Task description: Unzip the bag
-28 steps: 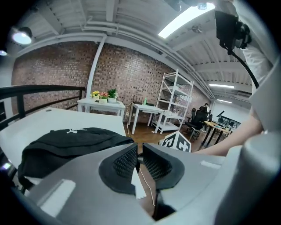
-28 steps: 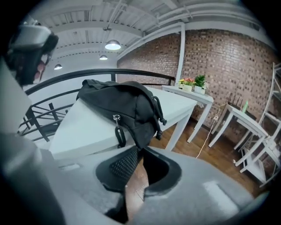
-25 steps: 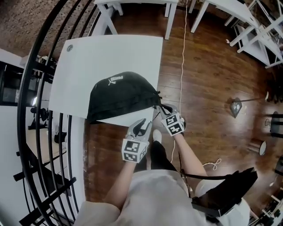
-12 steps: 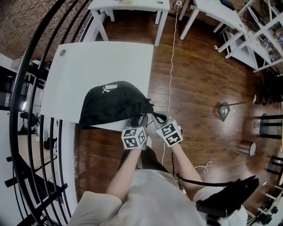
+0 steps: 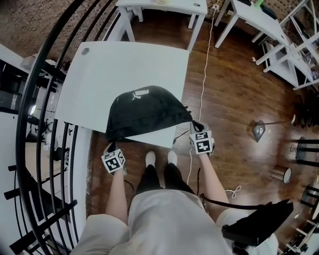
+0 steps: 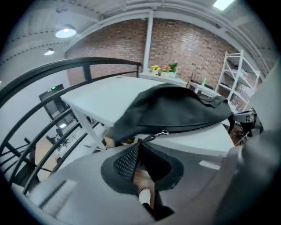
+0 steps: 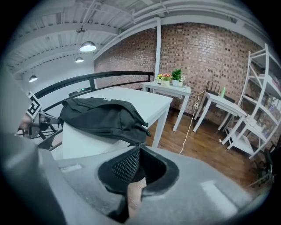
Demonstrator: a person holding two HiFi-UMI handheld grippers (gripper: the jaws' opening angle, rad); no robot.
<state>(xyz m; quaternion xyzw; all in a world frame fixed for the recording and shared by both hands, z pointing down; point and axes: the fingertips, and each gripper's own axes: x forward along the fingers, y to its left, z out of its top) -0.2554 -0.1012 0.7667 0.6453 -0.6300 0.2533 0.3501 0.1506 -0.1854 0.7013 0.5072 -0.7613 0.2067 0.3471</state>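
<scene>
A black Puma bag lies at the near edge of the white table. My left gripper is at the bag's left end. In the left gripper view its jaws are closing on the black tab of the metal zipper pull, and the bag stretches away to the right. My right gripper is at the bag's right end, shut on the fabric corner there. The bag runs off to the left in that view. Whether the zip is parted I cannot tell.
A black curved railing runs along the left. A white cord trails over the wooden floor to the table's right. More white tables stand beyond. The person's white shoes are by the near table edge. White shelving stands at right.
My left gripper has gone from the bag's right end, beside the right gripper, to the bag's left end. The right gripper stays at the right end.
</scene>
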